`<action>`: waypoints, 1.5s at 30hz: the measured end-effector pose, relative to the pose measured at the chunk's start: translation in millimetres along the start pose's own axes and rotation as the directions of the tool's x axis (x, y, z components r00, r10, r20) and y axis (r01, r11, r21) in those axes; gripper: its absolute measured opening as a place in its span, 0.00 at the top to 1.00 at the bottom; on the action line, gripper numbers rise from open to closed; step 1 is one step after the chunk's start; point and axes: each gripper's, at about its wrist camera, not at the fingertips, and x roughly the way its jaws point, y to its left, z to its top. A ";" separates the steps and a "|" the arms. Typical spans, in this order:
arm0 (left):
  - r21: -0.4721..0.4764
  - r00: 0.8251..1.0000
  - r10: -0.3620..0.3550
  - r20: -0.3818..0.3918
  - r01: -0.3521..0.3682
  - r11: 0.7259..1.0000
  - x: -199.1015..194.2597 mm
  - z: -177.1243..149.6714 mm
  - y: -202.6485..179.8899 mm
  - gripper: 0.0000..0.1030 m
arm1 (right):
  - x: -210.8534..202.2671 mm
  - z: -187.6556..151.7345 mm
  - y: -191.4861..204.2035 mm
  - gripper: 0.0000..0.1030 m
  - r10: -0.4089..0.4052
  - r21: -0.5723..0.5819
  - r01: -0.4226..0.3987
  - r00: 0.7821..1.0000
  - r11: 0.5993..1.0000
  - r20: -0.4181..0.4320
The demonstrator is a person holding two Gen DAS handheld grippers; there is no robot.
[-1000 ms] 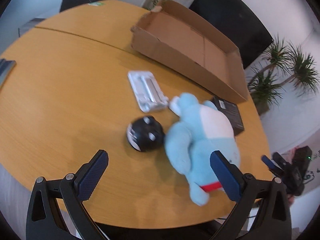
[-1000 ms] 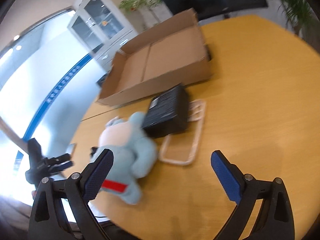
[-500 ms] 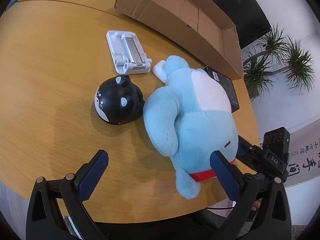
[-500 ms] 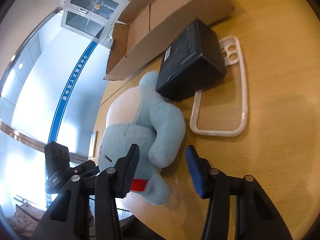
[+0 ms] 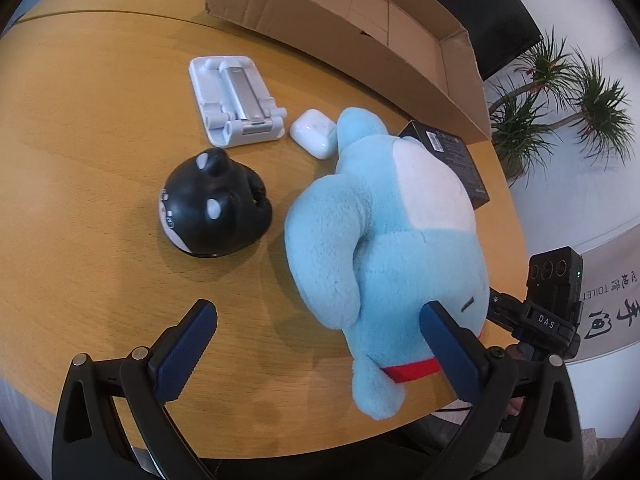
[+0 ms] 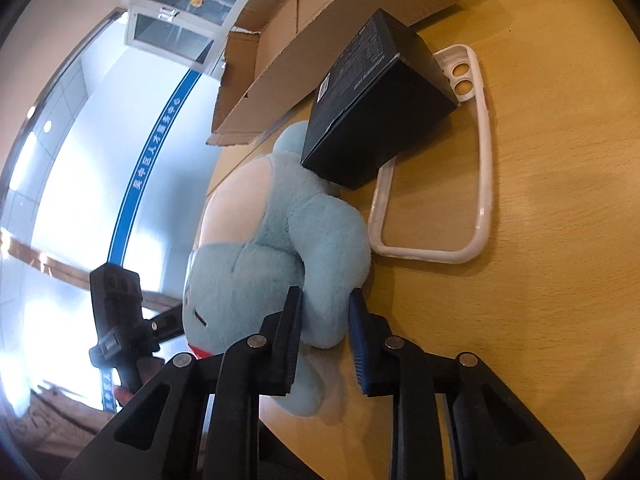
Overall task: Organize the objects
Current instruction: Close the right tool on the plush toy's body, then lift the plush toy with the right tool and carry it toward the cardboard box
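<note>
Right gripper (image 6: 325, 322): fingers closed on one limb of the plush (image 6: 272, 248), pads pressed into both sides of it.
Left gripper (image 5: 318, 344): fingers wide apart, holding nothing; low over the table (image 5: 80, 160), with the plush's lower end at the right finger.
Plush: light blue with white belly and red band; lies at the table's near edge.
Black box (image 6: 376, 108): rests against the plush's head end, partly on the phone case (image 6: 478, 184).
Black toy (image 5: 216, 208): just left of the plush.
Earbud case (image 5: 314, 133): white, touching the plush's ear.
Phone stand (image 5: 234, 98): white, folded flat, beside the earbud case.
Carton (image 5: 360, 20): open, at the table's far side.
</note>
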 end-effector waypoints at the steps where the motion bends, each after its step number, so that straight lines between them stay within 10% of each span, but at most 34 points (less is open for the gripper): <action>1: 0.006 1.000 -0.001 -0.005 0.001 1.000 1.2 0.5 -2.5 0.01 | -4.1 0.0 -1.9 0.80 -0.007 -0.014 0.007 1.000 1.000 -0.005; 16: 0.066 0.996 -0.033 -0.077 0.038 0.997 23.3 5.3 -30.8 0.04 | -32.1 2.4 -11.2 0.80 -0.053 -0.065 0.052 0.998 0.997 -0.018; 27: 0.099 0.998 0.013 -0.062 -0.007 0.995 23.4 11.5 -47.8 0.64 | -24.9 15.3 -6.1 0.73 0.015 -0.080 -0.018 0.999 0.997 -0.038; 30: 0.128 0.991 0.048 -0.121 -0.033 0.991 33.1 10.8 -47.7 0.62 | -21.6 16.4 -12.2 0.70 0.061 -0.069 -0.063 0.997 0.996 -0.039; 33: 0.140 0.984 0.120 -0.134 -0.101 0.985 37.4 9.5 -42.8 0.36 | -15.2 16.7 -15.2 0.64 0.083 -0.052 -0.086 0.995 0.995 -0.051; 45: 0.197 0.983 0.089 -0.159 -0.056 0.979 44.7 9.4 -42.4 0.55 | -2.1 10.3 -13.8 0.64 0.062 -0.019 -0.063 0.996 0.998 -0.057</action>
